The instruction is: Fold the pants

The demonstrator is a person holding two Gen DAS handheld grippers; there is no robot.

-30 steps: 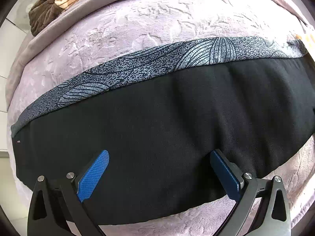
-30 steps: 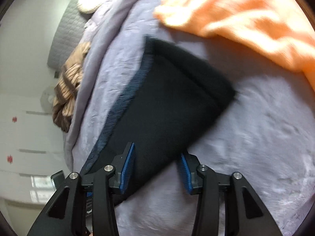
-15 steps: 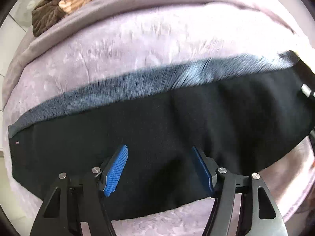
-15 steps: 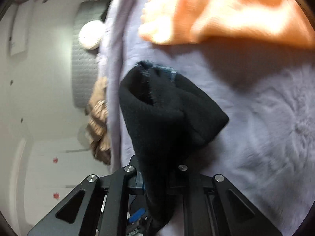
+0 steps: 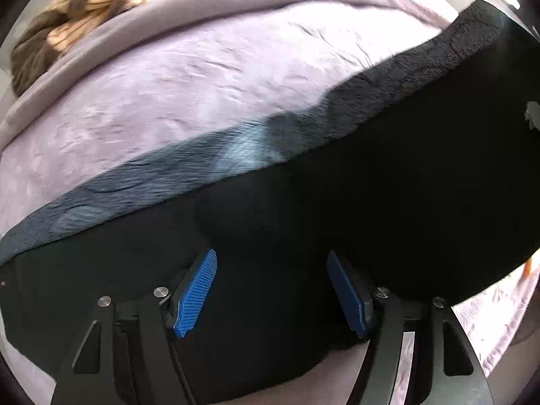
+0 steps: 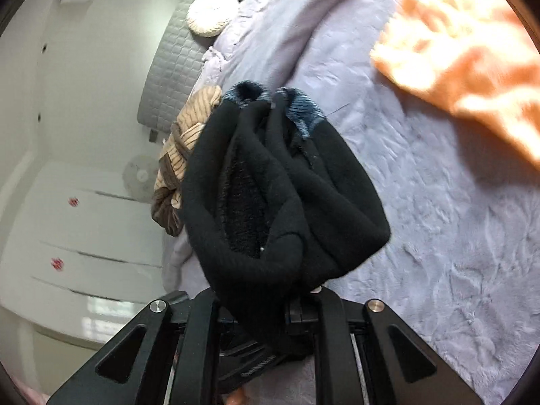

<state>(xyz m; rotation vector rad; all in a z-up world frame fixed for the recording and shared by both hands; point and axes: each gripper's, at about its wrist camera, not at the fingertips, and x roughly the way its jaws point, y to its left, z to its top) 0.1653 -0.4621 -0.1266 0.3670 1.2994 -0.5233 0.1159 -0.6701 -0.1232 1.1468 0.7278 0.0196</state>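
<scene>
The black pants with a grey-blue patterned band lie across the lilac bedspread in the left wrist view. Their right end is lifted and curls back over the rest. My left gripper is open just above the near part of the pants, blue pads apart, holding nothing. In the right wrist view my right gripper is shut on the bunched end of the pants, which hangs lifted above the bedspread and hides the fingertips.
An orange garment lies on the bed at the upper right. A brown and tan striped garment is heaped at the bed's far left edge. A grey quilted headboard and a round white cushion stand beyond.
My right gripper closed on the pants' end and lifted it off the bed, bunching it. My left gripper narrowed somewhat and stays open over the pants as the right end folds over.
</scene>
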